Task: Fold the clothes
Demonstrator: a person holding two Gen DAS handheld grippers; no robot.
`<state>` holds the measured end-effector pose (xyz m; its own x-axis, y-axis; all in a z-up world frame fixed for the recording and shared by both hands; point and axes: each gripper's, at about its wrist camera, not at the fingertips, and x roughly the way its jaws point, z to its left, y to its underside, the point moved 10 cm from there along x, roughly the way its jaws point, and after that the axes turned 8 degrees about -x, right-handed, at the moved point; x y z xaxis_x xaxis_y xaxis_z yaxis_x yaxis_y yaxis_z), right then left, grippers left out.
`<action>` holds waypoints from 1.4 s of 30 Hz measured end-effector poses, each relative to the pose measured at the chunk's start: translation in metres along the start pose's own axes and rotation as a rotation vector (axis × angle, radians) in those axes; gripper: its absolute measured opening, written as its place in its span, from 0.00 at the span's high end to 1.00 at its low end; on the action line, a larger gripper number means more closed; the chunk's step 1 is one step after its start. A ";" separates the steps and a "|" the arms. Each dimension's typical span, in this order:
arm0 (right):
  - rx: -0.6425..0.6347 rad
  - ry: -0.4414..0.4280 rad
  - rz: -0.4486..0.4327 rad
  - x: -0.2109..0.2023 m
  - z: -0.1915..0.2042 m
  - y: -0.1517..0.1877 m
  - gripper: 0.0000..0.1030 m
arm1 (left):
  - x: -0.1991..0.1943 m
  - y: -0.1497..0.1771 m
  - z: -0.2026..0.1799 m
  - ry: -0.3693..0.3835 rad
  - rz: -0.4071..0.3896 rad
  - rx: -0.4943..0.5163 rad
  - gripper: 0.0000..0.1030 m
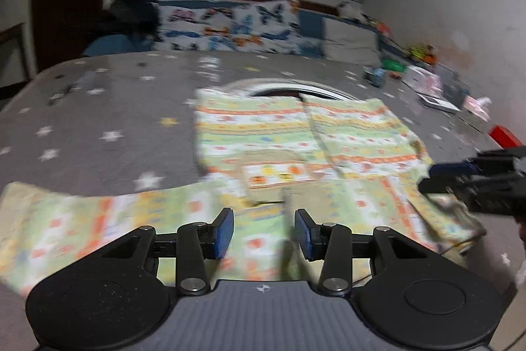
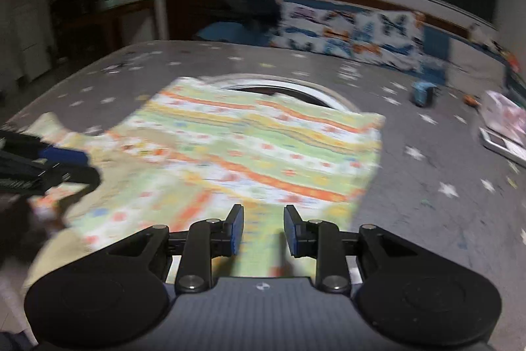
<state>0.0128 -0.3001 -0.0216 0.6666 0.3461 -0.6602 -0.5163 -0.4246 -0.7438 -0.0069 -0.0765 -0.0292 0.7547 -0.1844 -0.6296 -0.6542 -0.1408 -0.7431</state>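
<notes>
Above the garment [image 1: 296, 147], both claws agape.

Garment [image 1: 296, 147]: pale green with orange, yellow and white bands carrying small red and blue motifs. Bed cover [image 1: 115, 107] beneath it: grey, scattered white stars, a few yellow. Pillow [image 1: 230, 28] beyond the garment: white with blue, orange and black print. Hand-held gripper fingers [image 1: 225, 234]: black with blue pads.

The garment [image 1: 296, 147] was soft matt printed cloth, and the star-patterned bed sheet [image 1: 115, 107] a matt woven fabric. Each claw, left [image 1: 264, 232] and right [image 2: 263, 229], was matt black plastic with ribbed blue rubbery pads [image 2: 237, 229] and shiny metal pivot screws.
</notes>
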 end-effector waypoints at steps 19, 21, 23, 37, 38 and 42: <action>-0.197 -0.176 -0.023 0.005 0.101 -0.009 0.66 | -0.077 0.006 0.206 -0.603 -0.145 -0.347 0.52; -0.188 -0.169 -0.028 0.002 0.097 -0.010 0.66 | -0.072 0.009 0.213 -0.583 -0.130 -0.379 0.54; -0.176 -0.165 -0.029 -0.001 0.094 -0.010 0.66 | -0.064 0.009 0.214 -0.555 -0.115 -0.402 0.55; -0.048 -0.112 -0.053 -0.017 0.063 -0.003 0.65 | -0.071 -0.027 0.159 -0.266 -0.213 -0.384 0.93; -0.038 -0.106 -0.057 -0.019 0.060 -0.002 0.65 | -0.073 -0.035 0.140 -0.213 -0.220 -0.359 0.93; 0.022 -0.073 -0.072 -0.028 0.041 0.003 0.65 | -0.080 -0.062 0.061 -0.003 -0.238 -0.259 0.93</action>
<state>-0.0291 -0.2764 -0.0096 0.6618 0.4351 -0.6105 -0.4809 -0.3784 -0.7909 -0.0235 0.0068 0.0538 0.8876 -0.1139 -0.4464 -0.4500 -0.4213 -0.7874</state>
